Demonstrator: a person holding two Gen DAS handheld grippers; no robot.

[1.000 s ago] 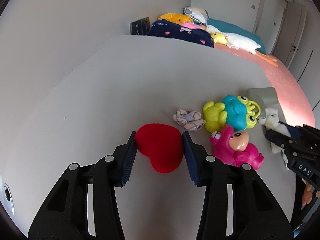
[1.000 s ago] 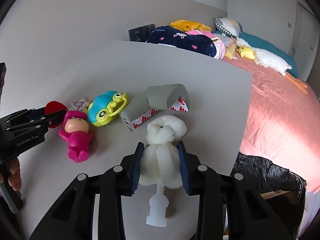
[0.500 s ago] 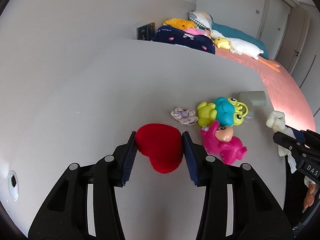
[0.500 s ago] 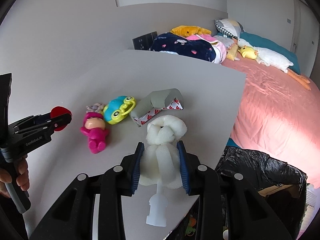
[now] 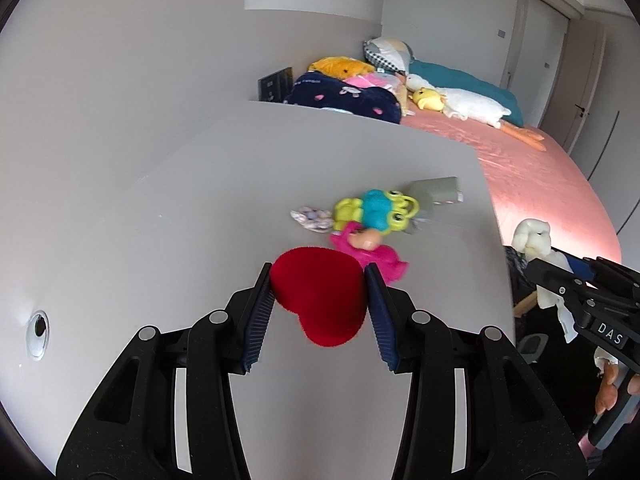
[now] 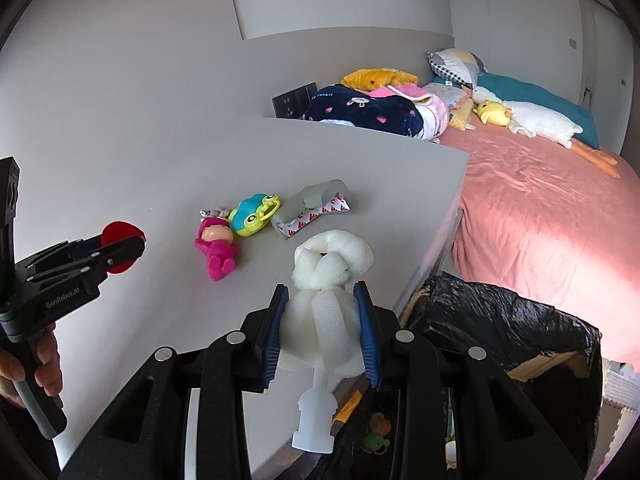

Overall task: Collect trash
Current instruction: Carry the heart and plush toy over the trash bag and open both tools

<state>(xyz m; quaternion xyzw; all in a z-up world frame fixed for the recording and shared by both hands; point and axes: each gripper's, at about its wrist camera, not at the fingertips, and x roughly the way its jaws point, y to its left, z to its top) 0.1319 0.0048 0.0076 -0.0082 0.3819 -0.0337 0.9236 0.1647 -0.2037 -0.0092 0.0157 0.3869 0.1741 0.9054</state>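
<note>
Right claw (image 6: 320, 328) clamps white foam brush (image 6: 326, 280), handle toward camera — black-lined bin (image 6: 500, 332) just right, off the surface edge. Left claw (image 5: 318, 304) grips red heart (image 5: 320, 292), probably farther from the bin.

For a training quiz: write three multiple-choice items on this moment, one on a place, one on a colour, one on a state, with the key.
1. Where is the black-lined bin?
A. on the table
B. beside the table's edge, next to the bed
C. on the bed

2. What colour is the heart-shaped piece in the left gripper?
A. red
B. blue
C. yellow

3. What is the state of the right gripper?
A. open and empty
B. shut on the pink doll
C. shut on the white foam brush

Key: 1 B, the bin stands below the table edge by the pink bed. 2 A, the heart between the pads is plainly red. 3 C, both pads press the foam's sides, while the pink doll lies on the table.
</note>
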